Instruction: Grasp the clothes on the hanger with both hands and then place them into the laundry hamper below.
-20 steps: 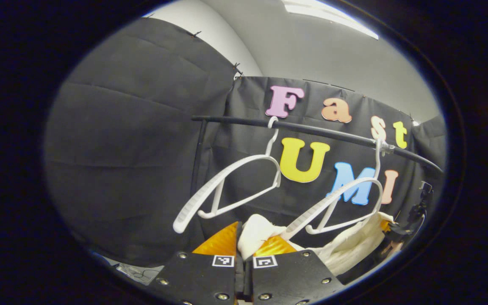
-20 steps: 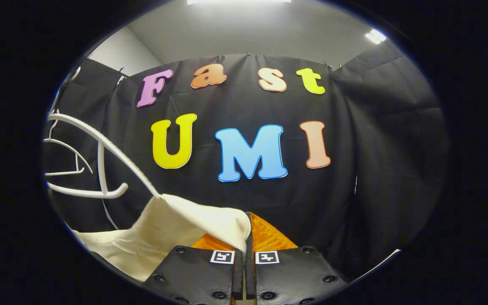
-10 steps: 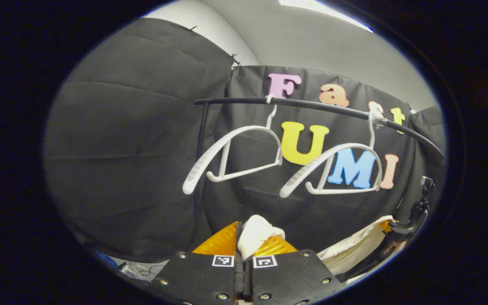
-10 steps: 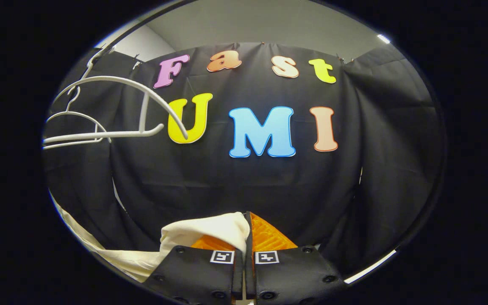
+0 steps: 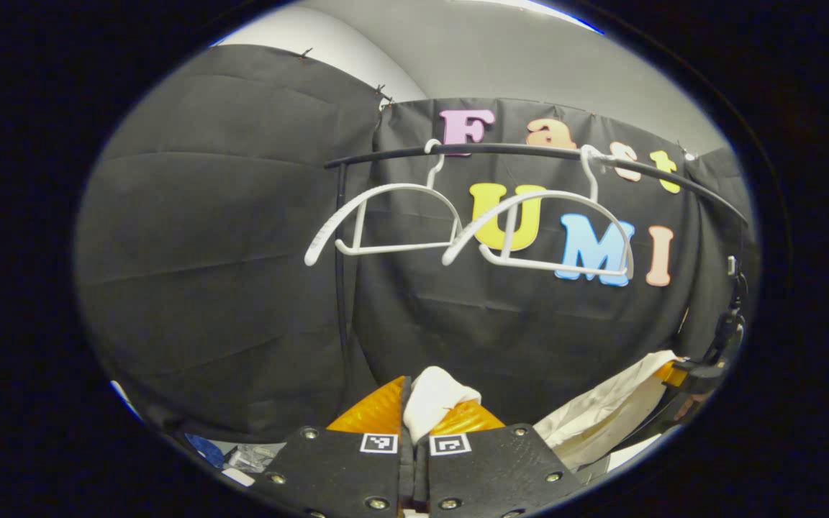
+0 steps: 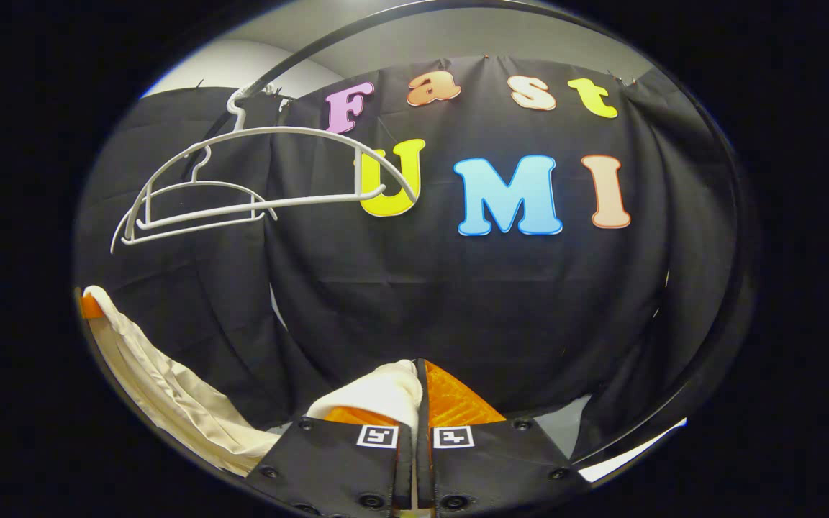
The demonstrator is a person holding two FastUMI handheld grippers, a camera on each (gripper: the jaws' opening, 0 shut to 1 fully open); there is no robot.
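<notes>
Left gripper (image 5: 414, 421): fingers closed together, a bunched fold of the cream garment (image 5: 435, 394) pinched between them. Right gripper (image 6: 415, 414): fingers likewise pressed together on another fold of the same garment (image 6: 378, 392).

Garment position: off the hangers, held below them and well apart from them. In the left gripper view it runs as a loose band (image 5: 605, 410) from the lower middle out to the lower right, where the other gripper (image 5: 688, 374) holds its far end. In the right gripper view the band sags from that gripper's fingers down and out to the lower left edge. Long axis lies roughly between the two grippers; the cloth hangs slack, not taut.

Surroundings: two white hangers (image 5: 386, 219) (image 5: 540, 234) hang bare on a black rail (image 5: 522, 152), side by side, their arms overlapping in view. Black cloth wall behind and to the sides. Open space lies between hangers and garment. Small clutter (image 5: 231, 457) sits at the lower left edge; what it is cannot be told.
</notes>
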